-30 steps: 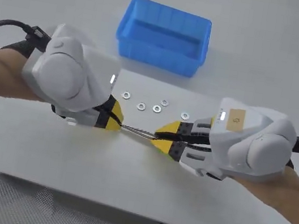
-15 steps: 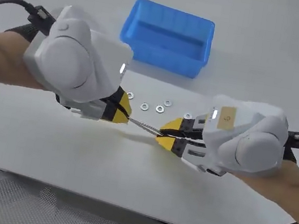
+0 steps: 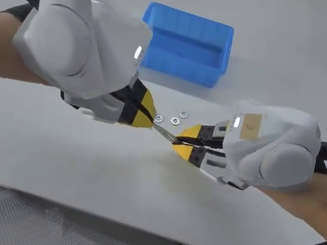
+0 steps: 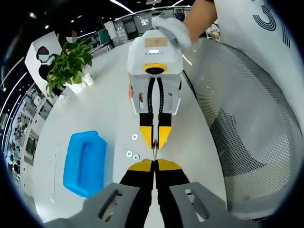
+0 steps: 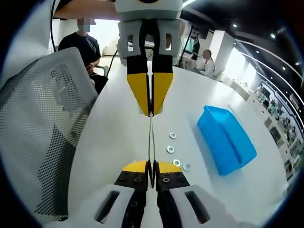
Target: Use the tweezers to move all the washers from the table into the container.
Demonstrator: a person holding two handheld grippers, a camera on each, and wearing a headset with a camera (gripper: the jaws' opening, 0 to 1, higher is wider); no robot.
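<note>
1. An open-plan office or lab floor: a long white table (image 3: 50, 160) stretches across a wide room.
2. A grey mesh office chair (image 5: 42, 123) stands just beside the table's near edge.
3. A potted plant (image 4: 69, 64) stands toward one end of the table.
4. Spotlights (image 5: 235, 25) dot a dark ceiling.
5. Seated people (image 5: 207, 58) work at far desks.

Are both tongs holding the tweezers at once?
Yes, the thin tweezers run straight between the shut tips of the right tongs and the left tongs, pinched at each end.
</note>
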